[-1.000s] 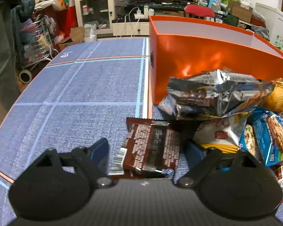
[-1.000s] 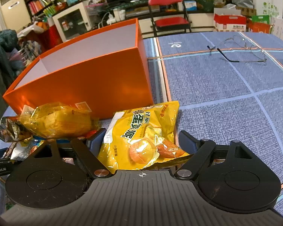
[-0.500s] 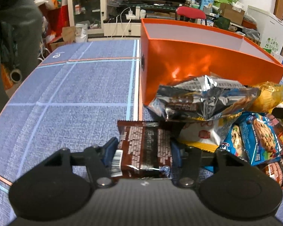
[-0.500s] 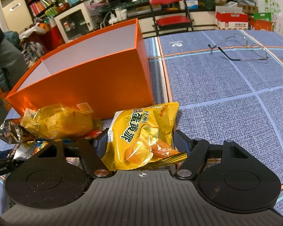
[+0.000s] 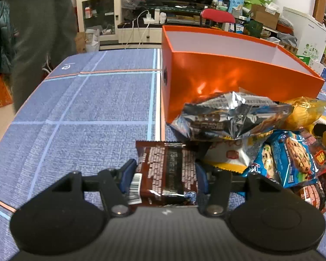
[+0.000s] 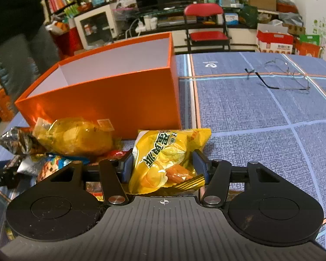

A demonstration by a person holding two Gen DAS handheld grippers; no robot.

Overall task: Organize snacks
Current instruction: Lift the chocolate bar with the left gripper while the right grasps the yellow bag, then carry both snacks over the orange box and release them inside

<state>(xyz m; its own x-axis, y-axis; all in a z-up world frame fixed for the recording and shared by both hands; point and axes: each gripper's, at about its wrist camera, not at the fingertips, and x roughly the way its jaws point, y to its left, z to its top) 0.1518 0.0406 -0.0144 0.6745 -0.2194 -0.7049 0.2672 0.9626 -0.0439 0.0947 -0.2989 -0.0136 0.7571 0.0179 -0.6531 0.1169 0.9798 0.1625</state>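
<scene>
Left gripper point(image 5: 166, 173) is clamped on a brown snack pack point(image 5: 166, 171), right gripper point(image 6: 163, 165) squeezes a puffy yellow bag point(image 6: 166, 156). Both look light, crinkly and slippery, so mid-body grips seem safest. The orange box point(image 6: 110, 100) sits just ahead of both.

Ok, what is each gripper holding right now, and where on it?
Left gripper clamps the brown snack packet across its side edges, near end. Right gripper pinches the yellow snack bag across its middle.
</scene>
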